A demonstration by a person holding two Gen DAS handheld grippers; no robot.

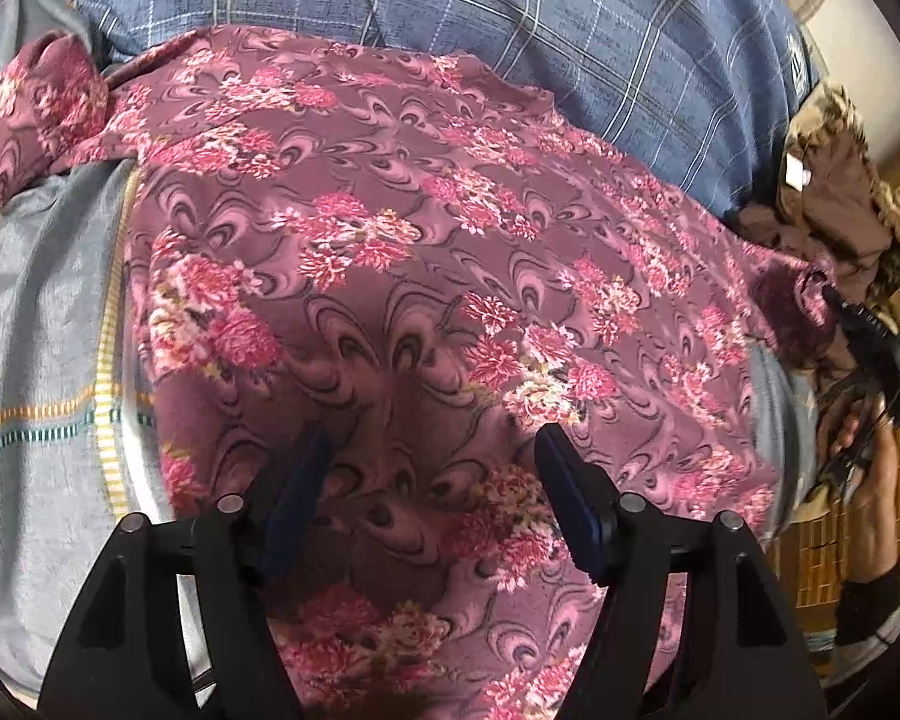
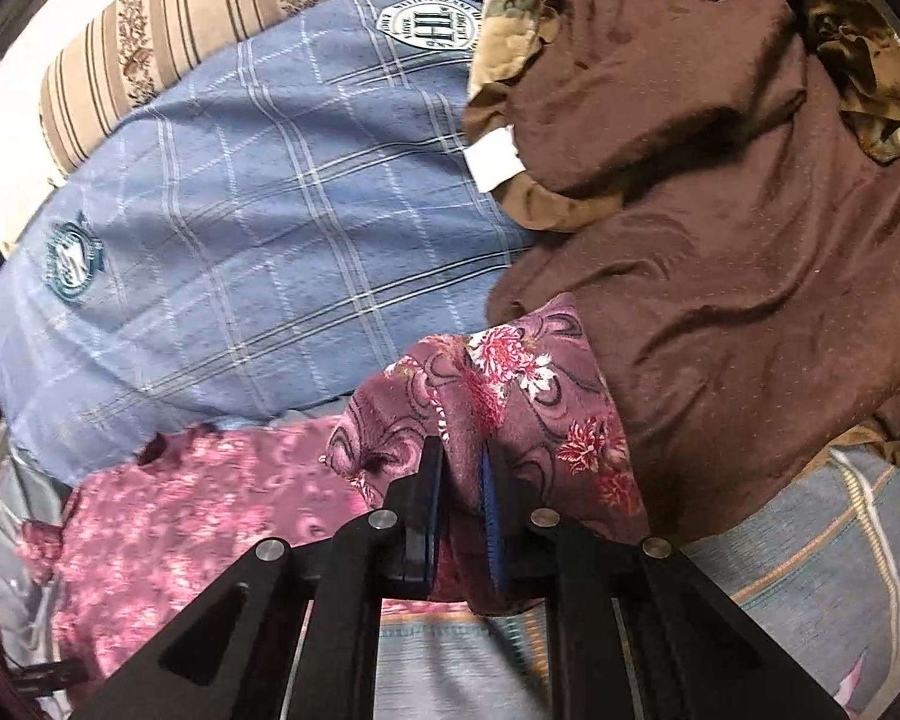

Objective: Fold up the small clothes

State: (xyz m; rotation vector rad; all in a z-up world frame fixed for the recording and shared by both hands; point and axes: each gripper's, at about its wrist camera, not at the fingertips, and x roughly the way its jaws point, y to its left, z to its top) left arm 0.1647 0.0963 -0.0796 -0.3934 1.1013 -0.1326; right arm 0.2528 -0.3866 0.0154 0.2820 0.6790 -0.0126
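Note:
A mauve garment with pink flower print (image 1: 390, 252) lies spread over the grey bedsheet (image 1: 42, 312). My left gripper (image 1: 435, 450) is open just above the garment's near part, its fingers apart and holding nothing. In the right wrist view my right gripper (image 2: 459, 462) is shut on a bunched edge of the same floral garment (image 2: 510, 396), lifting it off the bed; the rest of the garment (image 2: 198, 510) trails to the left. The right gripper and the hand holding it (image 1: 870, 360) also show at the right edge of the left wrist view.
A blue plaid cloth (image 2: 258, 228) lies behind the garment, also seen in the left wrist view (image 1: 570, 30). A brown quilt with frilled edge (image 2: 720, 210) is heaped at the right. A striped pillow (image 2: 210, 6) is at the back.

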